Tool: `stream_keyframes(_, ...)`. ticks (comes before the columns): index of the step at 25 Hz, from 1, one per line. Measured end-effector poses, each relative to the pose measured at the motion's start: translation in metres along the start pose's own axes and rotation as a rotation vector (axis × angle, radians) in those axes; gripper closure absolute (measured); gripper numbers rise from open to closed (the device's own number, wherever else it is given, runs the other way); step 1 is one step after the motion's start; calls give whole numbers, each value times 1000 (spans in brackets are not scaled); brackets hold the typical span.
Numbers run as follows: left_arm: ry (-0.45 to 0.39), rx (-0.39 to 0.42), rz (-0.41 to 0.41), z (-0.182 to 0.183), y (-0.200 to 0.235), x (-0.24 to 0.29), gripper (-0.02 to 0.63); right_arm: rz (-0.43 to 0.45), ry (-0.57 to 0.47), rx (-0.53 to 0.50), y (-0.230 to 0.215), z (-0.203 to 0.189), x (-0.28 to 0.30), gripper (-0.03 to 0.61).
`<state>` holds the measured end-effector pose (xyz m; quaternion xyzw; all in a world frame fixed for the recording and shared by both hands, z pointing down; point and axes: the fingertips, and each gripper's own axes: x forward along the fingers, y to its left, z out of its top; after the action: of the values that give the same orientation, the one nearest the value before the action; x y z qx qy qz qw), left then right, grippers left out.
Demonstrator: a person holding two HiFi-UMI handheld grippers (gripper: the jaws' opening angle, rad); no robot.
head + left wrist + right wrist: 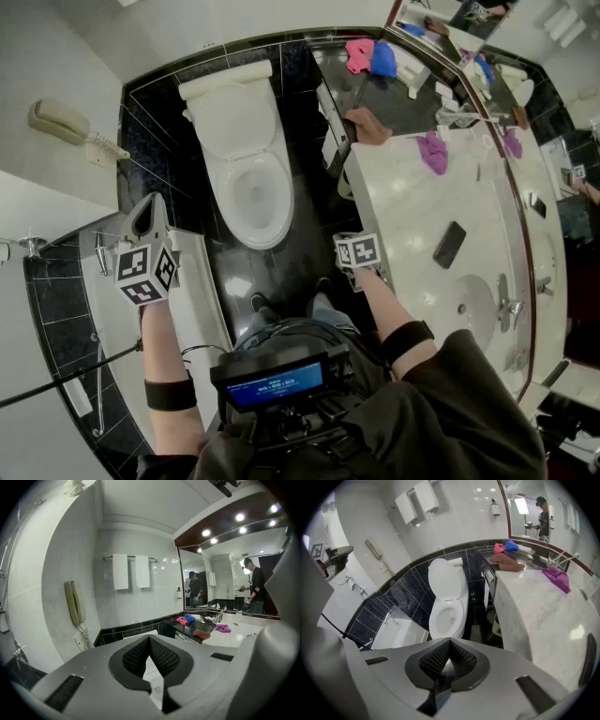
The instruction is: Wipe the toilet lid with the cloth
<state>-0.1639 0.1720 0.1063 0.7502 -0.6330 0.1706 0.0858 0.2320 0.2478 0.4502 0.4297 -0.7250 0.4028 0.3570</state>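
Observation:
The white toilet (251,192) stands ahead of me with its lid (232,117) raised against the tank; the right gripper view shows the lid (444,579) upright over the open seat (447,616). A brown cloth (367,127) lies on the counter's corner nearest the toilet, and a purple cloth (433,150) lies beyond it. My left gripper (147,217) is shut and empty over the bathtub side. My right gripper (359,258) is shut and empty beside the counter edge, tilted down toward the floor. Neither touches a cloth or the toilet.
A marble counter (403,216) with a sink (473,305) and a black phone (449,244) runs along the right. Pink (359,54) and blue (383,59) cloths lie on the dark shelf behind. The bathtub (202,300) is on the left, below a wall handset (58,120).

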Motion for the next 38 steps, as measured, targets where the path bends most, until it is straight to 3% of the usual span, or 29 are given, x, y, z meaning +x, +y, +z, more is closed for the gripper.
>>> stream_keyframes(10,23,-24,-6,-19,-2,-6,612,102,-312,-212,86,136,-50,563)
stream_keyframes(20,34,-50,-9,-36,0,-9,612,162,-577,-320,152,225,-121,563)
stream_keyframes(25,37,-57,-15,-40,-1,-9,612,162,-639,-378,169,242,-141,563)
stream_keyframes(38,38,-59,-37,-46,12,-9,612,160,-612,-386,190,235,-131,563)
